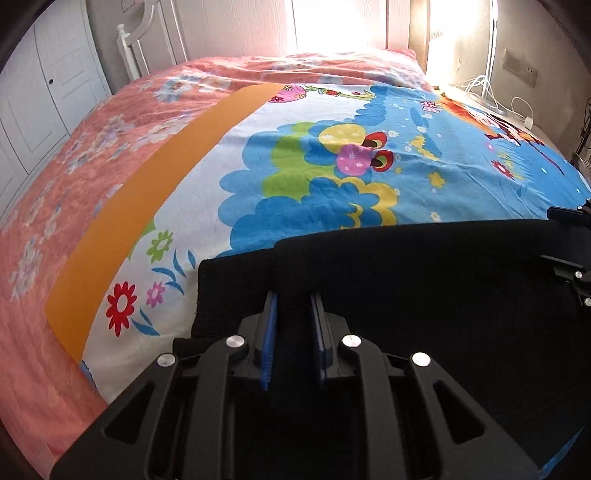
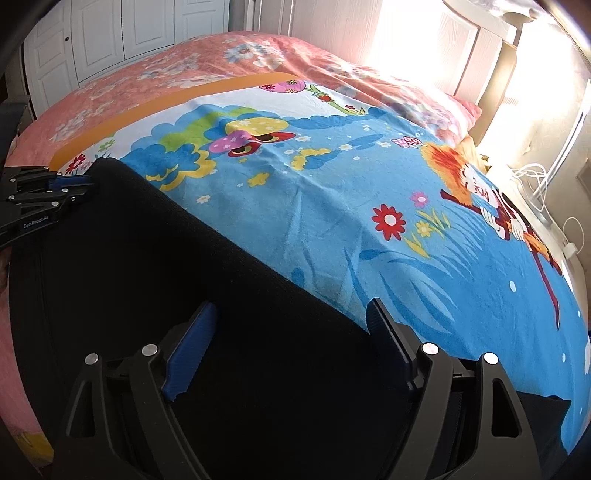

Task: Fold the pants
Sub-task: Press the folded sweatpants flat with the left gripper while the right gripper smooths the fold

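Observation:
Black pants (image 1: 406,280) lie flat across the near part of the bed, on a colourful cartoon sheet (image 1: 332,177). My left gripper (image 1: 293,306) stands at their left end, its blue pads (image 1: 271,332) close together with a fold of the black cloth pinched between them. In the right wrist view the left gripper (image 2: 86,182) bites the pants' far left corner. My right gripper (image 2: 288,317) hovers over the pants (image 2: 166,258) near their long edge, jaws wide apart, one finger over the cloth and the other at its border. The right gripper (image 1: 565,243) also shows at the left wrist view's right edge.
A pink floral quilt (image 1: 92,155) covers the bed's left and far side. White wardrobe doors (image 2: 110,33) stand behind it, with a white headboard (image 1: 136,48) and a bright window beyond. White cables and a charger (image 2: 535,184) lie beside the bed on the right.

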Demonstrator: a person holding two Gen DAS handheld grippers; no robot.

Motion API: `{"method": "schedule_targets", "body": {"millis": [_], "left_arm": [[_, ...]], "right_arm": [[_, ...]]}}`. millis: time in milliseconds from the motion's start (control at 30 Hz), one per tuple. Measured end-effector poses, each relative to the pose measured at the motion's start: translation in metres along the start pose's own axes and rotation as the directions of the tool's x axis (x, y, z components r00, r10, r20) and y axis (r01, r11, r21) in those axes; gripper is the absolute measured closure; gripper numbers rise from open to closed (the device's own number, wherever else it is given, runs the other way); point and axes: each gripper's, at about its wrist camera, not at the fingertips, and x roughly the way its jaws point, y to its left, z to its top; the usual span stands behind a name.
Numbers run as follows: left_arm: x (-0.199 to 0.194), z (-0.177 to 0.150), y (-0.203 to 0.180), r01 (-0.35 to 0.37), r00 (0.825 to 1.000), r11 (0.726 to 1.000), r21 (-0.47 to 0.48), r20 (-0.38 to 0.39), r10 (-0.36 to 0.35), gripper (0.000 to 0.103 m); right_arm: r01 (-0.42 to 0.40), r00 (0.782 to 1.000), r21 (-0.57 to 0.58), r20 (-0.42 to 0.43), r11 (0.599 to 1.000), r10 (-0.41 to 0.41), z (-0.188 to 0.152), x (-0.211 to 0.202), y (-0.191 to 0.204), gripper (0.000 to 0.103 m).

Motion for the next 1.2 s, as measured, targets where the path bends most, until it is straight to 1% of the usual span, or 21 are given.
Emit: {"method": "schedule_targets", "body": {"millis": [67, 167, 233, 333, 400, 433, 500, 567, 633, 667, 733, 800, 833, 867, 900, 933, 1000, 1033, 1100, 1167, 1200], "left_arm": [[0.006, 0.009, 0.000, -0.015, 1.000, 1.000, 0.014, -0.017, 0.015, 0.083], [0.007, 0.009, 0.001, -0.021, 1.000, 1.000, 0.007, -0.011, 0.021, 0.083], [0.001, 0.004, 0.007, 0.013, 1.000, 0.999, -0.045, 0.018, -0.013, 0.080], [-0.031, -0.010, 0.026, 0.054, 0.994, 0.982, -0.181, 0.099, -0.037, 0.063], [-0.064, -0.031, 0.054, 0.121, 0.978, 0.933, -0.340, 0.200, -0.054, 0.062], [-0.078, -0.046, 0.068, 0.139, 0.973, 0.894, -0.426, 0.229, -0.042, 0.062], [-0.097, -0.077, 0.093, 0.192, 0.962, 0.805, -0.561, 0.272, -0.040, 0.062], [-0.102, -0.106, 0.108, 0.263, 0.952, 0.715, -0.647, 0.292, -0.086, 0.062], [-0.096, -0.124, 0.112, 0.321, 0.944, 0.644, -0.695, 0.292, -0.155, 0.062], [-0.092, -0.129, 0.111, 0.349, 0.936, 0.619, -0.703, 0.296, -0.191, 0.062], [-0.079, -0.129, 0.106, 0.388, 0.921, 0.595, -0.704, 0.291, -0.258, 0.058], [-0.056, -0.122, 0.104, 0.361, 0.927, 0.569, -0.739, 0.219, -0.303, 0.052], [-0.048, -0.119, 0.106, 0.363, 0.923, 0.541, -0.759, 0.214, -0.319, 0.057], [-0.049, -0.112, 0.105, 0.356, 0.928, 0.564, -0.745, 0.209, -0.309, 0.090], [-0.060, -0.100, 0.098, 0.307, 0.950, 0.648, -0.697, 0.184, -0.252, 0.093], [-0.075, -0.090, 0.090, 0.295, 0.956, 0.709, -0.641, 0.204, -0.213, 0.093], [-0.101, -0.086, 0.081, 0.280, 0.954, 0.780, -0.559, 0.250, -0.163, 0.093], [-0.096, -0.090, 0.083, 0.255, 0.962, 0.789, -0.559, 0.231, -0.147, 0.093], [-0.060, -0.105, 0.095, 0.240, 0.971, 0.747, -0.621, 0.135, -0.200, 0.093], [-0.054, -0.113, 0.096, 0.230, 0.973, 0.764, -0.603, 0.139, -0.182, 0.076], [-0.061, -0.115, 0.096, 0.225, 0.974, 0.766, -0.602, 0.160, -0.161, 0.072]], "right_arm": [[0.005, 1.000, 0.019, 0.018, 1.000, -0.005, -0.001, -0.009, 0.002, 0.024], [-0.091, 0.994, 0.032, 0.066, 0.995, 0.089, -0.012, -0.038, 0.011, 0.021], [-0.098, 0.992, -0.003, 0.082, 0.995, 0.098, -0.023, -0.053, 0.023, 0.021], [-0.050, 0.997, -0.058, 0.056, 0.997, 0.053, -0.039, -0.056, 0.040, 0.021], [0.024, 0.999, -0.112, 0.024, 0.993, -0.022, -0.050, -0.042, 0.049, 0.021], [0.021, 0.999, -0.088, 0.044, 0.996, -0.018, -0.052, -0.040, 0.046, 0.018], [0.014, 1.000, -0.040, 0.021, 0.999, -0.013, -0.049, -0.037, 0.040, 0.018], [0.013, 1.000, -0.032, 0.020, 0.999, -0.012, -0.049, -0.034, 0.038, 0.018], [0.011, 1.000, -0.019, 0.020, 1.000, -0.011, -0.050, -0.034, 0.036, 0.018], [0.014, 1.000, -0.018, 0.022, 1.000, -0.013, -0.050, -0.034, 0.037, 0.018], [0.019, 1.000, -0.021, 0.026, 1.000, -0.018, -0.051, -0.035, 0.038, 0.018], [0.020, 0.999, -0.020, 0.028, 1.000, -0.019, -0.052, -0.035, 0.038, 0.018], [0.019, 0.999, -0.017, 0.029, 1.000, -0.018, -0.052, -0.035, 0.038, 0.018], [0.017, 0.999, -0.015, 0.031, 1.000, -0.017, -0.052, -0.035, 0.038, 0.018], [0.015, 0.999, -0.011, 0.033, 1.000, -0.015, -0.053, -0.036, 0.037, 0.018], [0.015, 0.999, -0.006, 0.038, 1.000, -0.015, -0.053, -0.037, 0.036, 0.018], [0.030, 0.998, 0.019, 0.053, 0.999, -0.031, -0.055, -0.039, 0.031, 0.018], [0.045, 0.997, 0.040, 0.055, 0.998, -0.048, -0.056, -0.040, 0.029, 0.018], [0.067, 0.995, 0.055, 0.065, 0.996, -0.071, -0.054, -0.043, 0.028, 0.018], [0.016, 0.992, 0.037, 0.128, 0.999, -0.021, -0.050, -0.056, 0.033, 0.017], [0.009, 0.987, 0.023, 0.159, 1.000, -0.013, -0.048, -0.063, 0.036, 0.017]]}}
